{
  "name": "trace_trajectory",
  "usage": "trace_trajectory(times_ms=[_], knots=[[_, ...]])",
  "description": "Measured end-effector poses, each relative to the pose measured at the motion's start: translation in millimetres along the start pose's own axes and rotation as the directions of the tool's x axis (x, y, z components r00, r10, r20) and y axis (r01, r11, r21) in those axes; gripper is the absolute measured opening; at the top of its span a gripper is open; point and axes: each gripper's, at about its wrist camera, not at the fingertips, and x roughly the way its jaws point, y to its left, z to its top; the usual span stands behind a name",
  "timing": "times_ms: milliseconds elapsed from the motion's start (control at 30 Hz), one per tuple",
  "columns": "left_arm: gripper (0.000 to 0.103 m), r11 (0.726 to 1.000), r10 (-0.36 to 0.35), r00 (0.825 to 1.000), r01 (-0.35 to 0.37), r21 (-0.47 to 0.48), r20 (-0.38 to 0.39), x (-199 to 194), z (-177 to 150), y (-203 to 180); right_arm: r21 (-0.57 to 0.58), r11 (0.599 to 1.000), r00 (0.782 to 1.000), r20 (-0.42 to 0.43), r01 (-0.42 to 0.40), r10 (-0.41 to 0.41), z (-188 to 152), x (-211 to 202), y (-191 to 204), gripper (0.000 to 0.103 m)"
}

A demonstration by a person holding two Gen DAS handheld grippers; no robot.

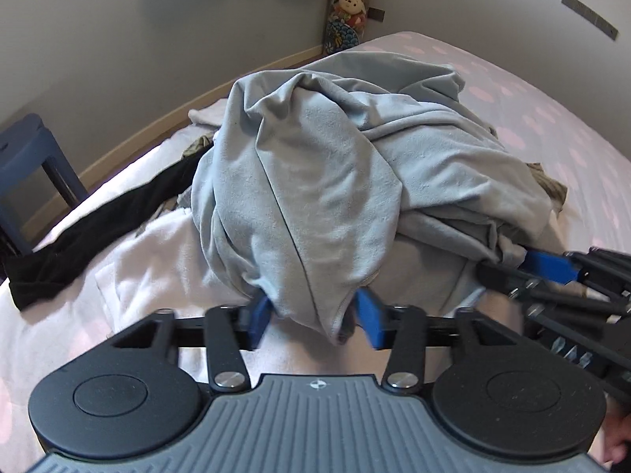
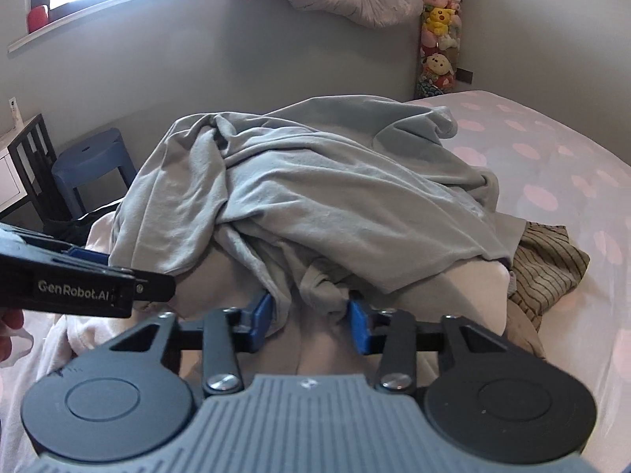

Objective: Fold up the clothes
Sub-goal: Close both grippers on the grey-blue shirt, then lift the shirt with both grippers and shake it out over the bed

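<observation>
A light blue-grey shirt point(image 1: 323, 165) lies bunched and partly lifted over a pile of clothes on the bed. In the left wrist view, my left gripper point(image 1: 313, 309) is shut on a thick fold of its near hem, and the cloth bulges between the blue fingers point(image 1: 258, 315). My right gripper point(image 1: 524, 264) comes in from the right and bites into the same shirt's edge. In the right wrist view, the right gripper point(image 2: 311, 309) holds a twisted bunch of the shirt point(image 2: 323, 197). The left gripper point(image 2: 98, 258) sits close by at the left.
Under the shirt lie a white cloth point(image 1: 157, 260), a black garment point(image 1: 79, 236) and an olive striped garment point(image 2: 548, 264). The bed sheet point(image 2: 552, 165) has pink dots. A blue stool point(image 2: 90, 161) and dark shelf stand by the grey wall. Plush toys point(image 2: 437, 27) hang in the corner.
</observation>
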Motion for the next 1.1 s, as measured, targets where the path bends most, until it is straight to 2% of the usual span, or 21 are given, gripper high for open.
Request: trace_trajectory(times_ms=[33, 133, 200, 233, 267, 367, 467, 567, 700, 800, 1000, 1100], knots=[[0.031, 1.0, 0.008, 1.0, -0.008, 0.01, 0.007, -0.2, 0.1, -1.3, 0.013, 1.0, 1.0, 0.003, -0.009, 0.009, 1.2, -2.5, -4.7, 0.03], [0.022, 1.0, 0.008, 0.999, -0.009, 0.021, 0.048, -13.5, 5.8, -1.3, 0.037, 0.999, 0.999, 0.032, -0.029, 0.028, 3.9, -15.9, -16.0, 0.018], [0.018, 0.998, 0.016, 0.995, -0.022, 0.062, 0.098, -31.9, 14.8, -4.6, 0.021, 1.0, 0.997, 0.078, 0.003, -0.005, 7.9, -31.8, -16.2, 0.013], [0.017, 0.996, 0.021, 0.992, -0.032, 0.085, 0.125, -41.8, 19.6, -6.6, 0.014, 1.0, 0.995, 0.102, 0.02, -0.021, 9.9, -39.8, -16.2, 0.004], [0.016, 0.995, 0.022, 0.988, -0.038, 0.097, 0.152, -53.3, 26.3, -8.8, 0.007, 0.999, 0.989, 0.14, 0.051, -0.052, 12.7, -50.1, -16.5, 0.004], [0.013, 0.995, 0.01, 0.977, -0.031, 0.093, 0.214, -85.3, 44.2, -8.1, 0.024, 0.997, 0.978, 0.195, 0.067, -0.07, 23.9, -77.5, -26.5, 0.004], [0.012, 0.995, -0.021, 0.958, -0.009, 0.103, 0.286, -121.0, 57.0, -13.8, 0.03, 0.996, 0.973, 0.214, 0.085, -0.089, 28.4, -102.9, -33.6, 0.004], [0.011, 0.992, -0.064, 0.935, 0.021, 0.125, 0.347, -160.1, 67.5, -26.1, 0.026, 0.992, 0.956, 0.266, 0.12, -0.123, 27.0, -134.3, -36.7, 0.004], [0.01, 0.984, -0.117, 0.903, 0.051, 0.169, 0.413, -206.3, 70.5, -50.2, 0.085, 0.981, 0.919, 0.343, 0.174, -0.193, 23.7, -181.3, -54.1, 0.004], [0.01, 0.976, -0.157, 0.872, 0.066, 0.206, 0.463, -239.2, 66.9, -74.3, 0.138, 0.967, 0.886, 0.389, 0.214, -0.252, 15.1, -219.1, -74.7, 0.004], [0.005, 0.945, -0.276, 0.821, 0.136, 0.298, 0.5, -279.7, 46.9, -125.3, 0.257, 0.901, 0.769, 0.471, 0.349, -0.432, -25.8, -321.7, -122.4, 0.004], [0.0, 0.924, -0.333, 0.794, 0.168, 0.344, 0.508, -296.9, 34.8, -150.5, 0.314, 0.855, 0.701, 0.489, 0.414, -0.519, -54.2, -375.9, -142.0, 0.004]])
